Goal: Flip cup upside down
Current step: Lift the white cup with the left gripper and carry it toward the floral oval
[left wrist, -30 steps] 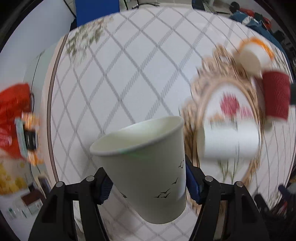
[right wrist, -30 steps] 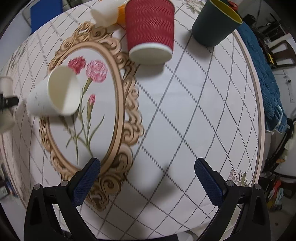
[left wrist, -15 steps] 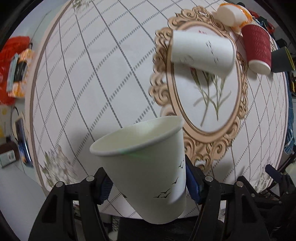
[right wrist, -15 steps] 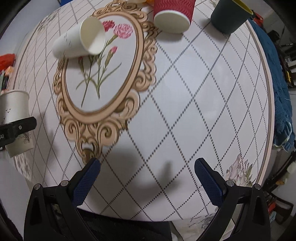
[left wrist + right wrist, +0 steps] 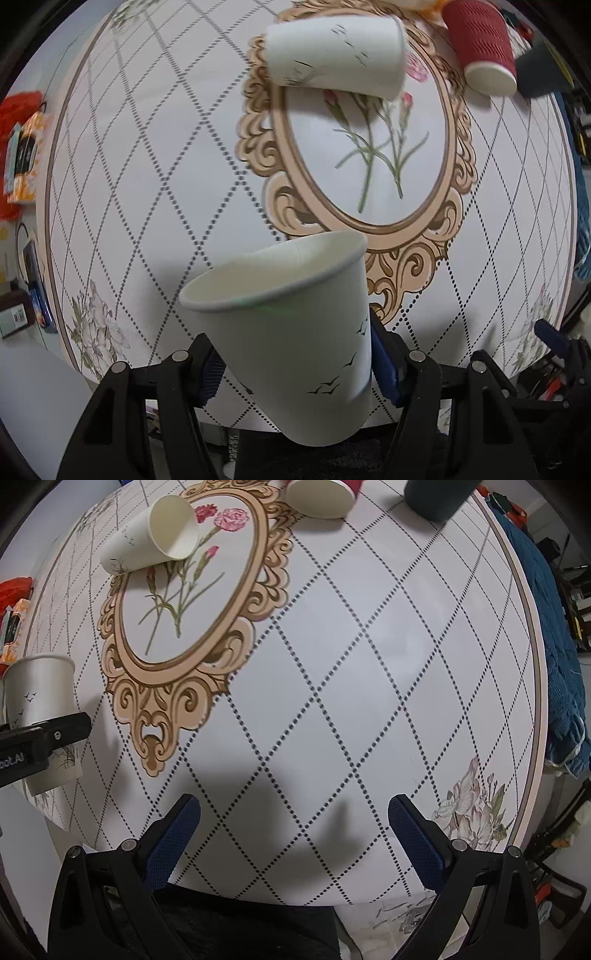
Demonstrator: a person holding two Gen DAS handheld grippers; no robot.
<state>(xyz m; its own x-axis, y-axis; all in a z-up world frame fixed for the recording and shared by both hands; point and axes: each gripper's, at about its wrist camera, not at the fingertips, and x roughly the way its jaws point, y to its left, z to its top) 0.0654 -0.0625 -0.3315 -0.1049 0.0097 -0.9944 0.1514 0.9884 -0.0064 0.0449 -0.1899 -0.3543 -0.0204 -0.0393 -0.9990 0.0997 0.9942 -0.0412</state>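
Observation:
My left gripper is shut on a white paper cup with small black birds. It holds the cup above the table's near left edge, mouth up and tilted. The same cup shows at the far left of the right wrist view, clamped by the left gripper's black finger. A second white paper cup lies on its side on the flower medallion; it also shows in the right wrist view. My right gripper is open and empty above the table's near edge.
A round table has a diamond-pattern cloth. A red ribbed cup stands upside down at the back. A dark cup stands beside it. A blue cloth hangs at the right. Clutter lies on the floor at left.
The left gripper with its cup has drawn closer to the table, so the lying cup and medallion look larger. The right gripper has drawn back slightly toward the near edge.

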